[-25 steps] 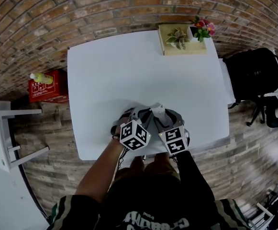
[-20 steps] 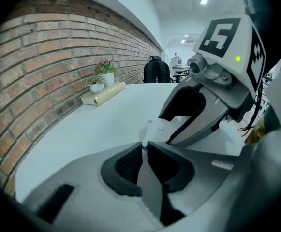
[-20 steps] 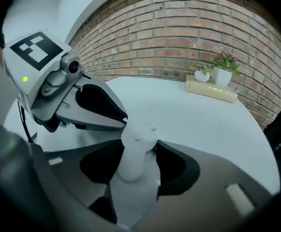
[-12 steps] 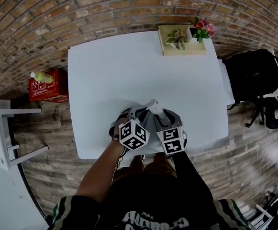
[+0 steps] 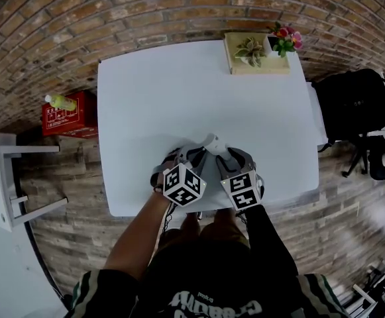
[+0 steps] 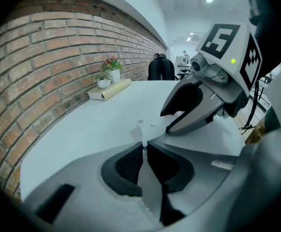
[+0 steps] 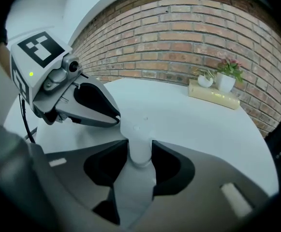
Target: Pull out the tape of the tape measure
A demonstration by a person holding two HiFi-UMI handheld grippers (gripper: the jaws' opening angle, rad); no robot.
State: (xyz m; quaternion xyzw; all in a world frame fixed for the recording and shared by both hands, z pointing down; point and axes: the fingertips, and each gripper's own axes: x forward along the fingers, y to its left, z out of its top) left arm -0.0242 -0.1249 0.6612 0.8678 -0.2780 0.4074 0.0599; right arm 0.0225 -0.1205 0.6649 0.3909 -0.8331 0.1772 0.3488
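Overhead, on table (image 5: pixel 179 98): at far edge one board (image 5: pixel 240 66) bearing two pots, green plant (image 5: pixel 250 48) and flowering plant (image 5: pixel 286 37); near front edge one tape measure (image 5: pixel 212 141) between left gripper (image 5: pixel 195 152) and right gripper (image 5: pixel 222 154). Along left jaws: just closed, pinching thin white tape (image 6: pixel 143 135). Along right jaws: just closing, clamped on tape measure's round body.
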